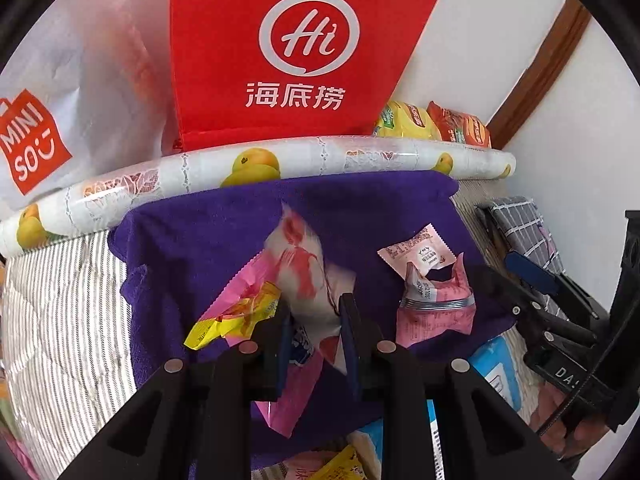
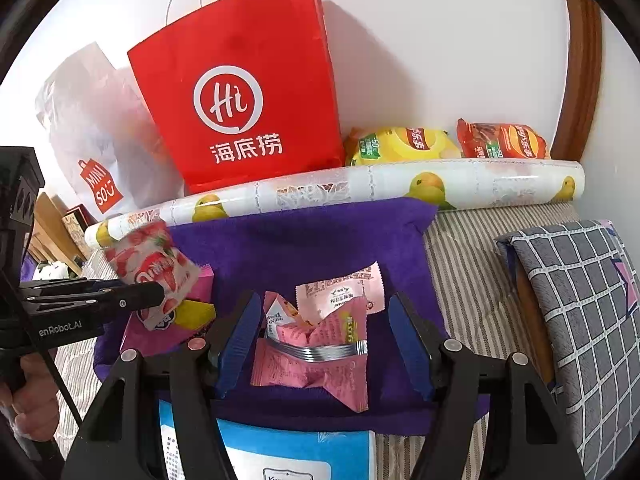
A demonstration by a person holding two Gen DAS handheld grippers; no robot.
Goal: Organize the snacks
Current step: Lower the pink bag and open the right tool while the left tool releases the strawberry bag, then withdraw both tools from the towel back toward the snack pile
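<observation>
Purple towel (image 2: 304,240) serves as sorting ground: a strawberry packet (image 1: 308,280) is gripped aloft by the left tool (image 1: 314,320), while pink wrappers (image 2: 316,344) are straddled by the open right tool (image 2: 320,340).
</observation>
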